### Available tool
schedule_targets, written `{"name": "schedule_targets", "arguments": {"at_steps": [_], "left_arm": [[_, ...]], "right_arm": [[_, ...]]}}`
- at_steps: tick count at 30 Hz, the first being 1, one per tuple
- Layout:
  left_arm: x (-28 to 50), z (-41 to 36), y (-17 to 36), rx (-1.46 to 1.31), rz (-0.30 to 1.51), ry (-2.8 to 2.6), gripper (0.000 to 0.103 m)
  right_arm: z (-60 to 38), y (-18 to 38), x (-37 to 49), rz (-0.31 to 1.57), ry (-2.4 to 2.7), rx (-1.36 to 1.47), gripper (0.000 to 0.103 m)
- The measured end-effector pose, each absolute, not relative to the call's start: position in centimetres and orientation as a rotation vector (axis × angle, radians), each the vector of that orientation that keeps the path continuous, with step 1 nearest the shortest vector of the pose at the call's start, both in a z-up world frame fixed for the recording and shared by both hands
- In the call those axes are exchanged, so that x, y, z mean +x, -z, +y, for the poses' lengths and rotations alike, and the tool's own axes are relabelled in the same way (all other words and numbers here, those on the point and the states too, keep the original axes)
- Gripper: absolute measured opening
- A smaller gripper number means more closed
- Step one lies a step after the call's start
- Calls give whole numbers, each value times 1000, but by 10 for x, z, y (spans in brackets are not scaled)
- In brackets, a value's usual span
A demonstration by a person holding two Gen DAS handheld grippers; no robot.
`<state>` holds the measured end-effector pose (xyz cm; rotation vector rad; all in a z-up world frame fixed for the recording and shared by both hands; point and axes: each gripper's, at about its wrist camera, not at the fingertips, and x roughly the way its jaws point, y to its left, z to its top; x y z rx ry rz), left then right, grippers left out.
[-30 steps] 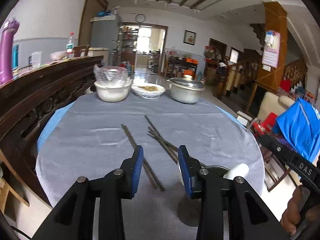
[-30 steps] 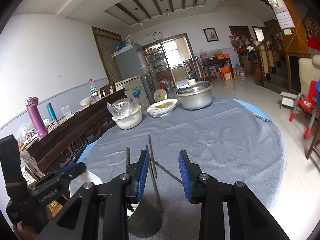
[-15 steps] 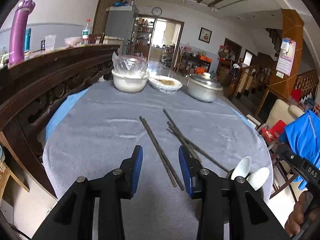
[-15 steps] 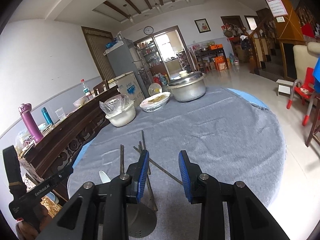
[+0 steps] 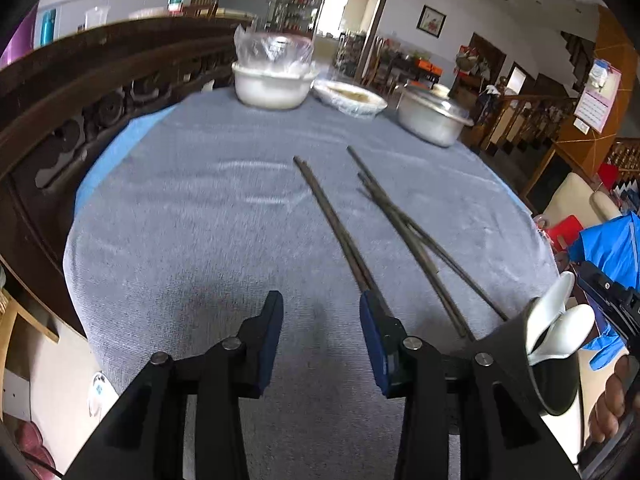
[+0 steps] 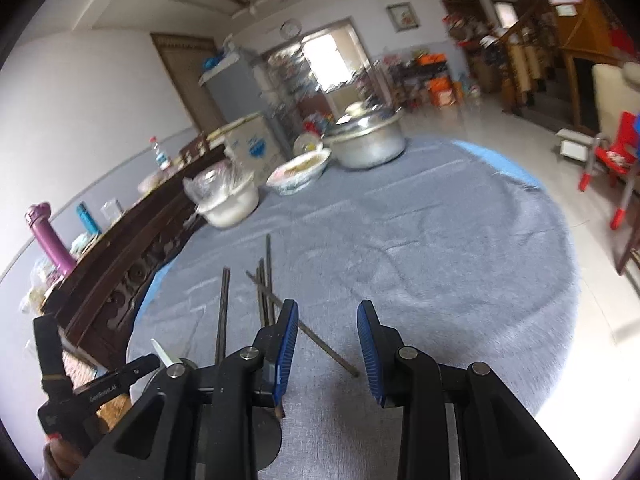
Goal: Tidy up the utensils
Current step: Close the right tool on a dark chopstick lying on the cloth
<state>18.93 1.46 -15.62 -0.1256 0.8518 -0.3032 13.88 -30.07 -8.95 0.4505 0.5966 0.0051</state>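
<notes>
a round table (image 5: 200,240) under a grey cloth fills a cluttered living room, with a dark carved sideboard along one side. take the dark utensil holder (image 5: 556,384) at the table's near edge as the landmark: it already has 2 white spoons (image 5: 560,320) standing in it. just beyond it lie the chopsticks, a straight pair (image 5: 332,216) running away from the holder toward the covered white bowl (image 5: 272,84), and a crossed bundle (image 5: 412,232) beside that pair, nearer the holder. a shallow dish and a lidded metal pot (image 5: 432,120) sit far past them.

the left gripper (image 5: 320,320) hangs low over the cloth beside the holder, its jaws having just been opening, partly apart with nothing between them; the near end of the straight pair reaches its right finger. the right gripper (image 6: 327,344) is partly open and empty too, with the holder below its left finger.

risks, as i judge them: closing off-centre could catch only 1 stick and roll the other away; the thin sticks lie flat on soft cloth, so the pads may pinch fabric and drag it; a swing could knock the holder over the edge.
</notes>
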Motion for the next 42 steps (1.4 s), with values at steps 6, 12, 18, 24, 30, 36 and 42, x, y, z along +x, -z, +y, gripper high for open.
{"name": "schedule_targets", "arguments": {"at_steps": [6,12,18,24,30,36,42], "left_arm": [[222,20,154,-122,922,331,48],[276,36,143,-174,989,322,50],[309,50,142,-222,1054,308,50],[332,48,146,-201,1090,316,44],[363,30,151,-226,1131,374,44],[401,-1,164,-202,1160,362,44],[442,-12,185,-253,1229,309,37]], "right_arm": [[-304,87,207,734,-182,383,34],[-260,91,287,871,-379,261,34],[-200,110,346,985,-515,162,34],[-160,140,378,1068,-500,29,32],[-156,158,379,1072,-439,-64,6],[-200,144,360,987,-390,82,1],[-246,136,338,953,-374,217,1]]}}
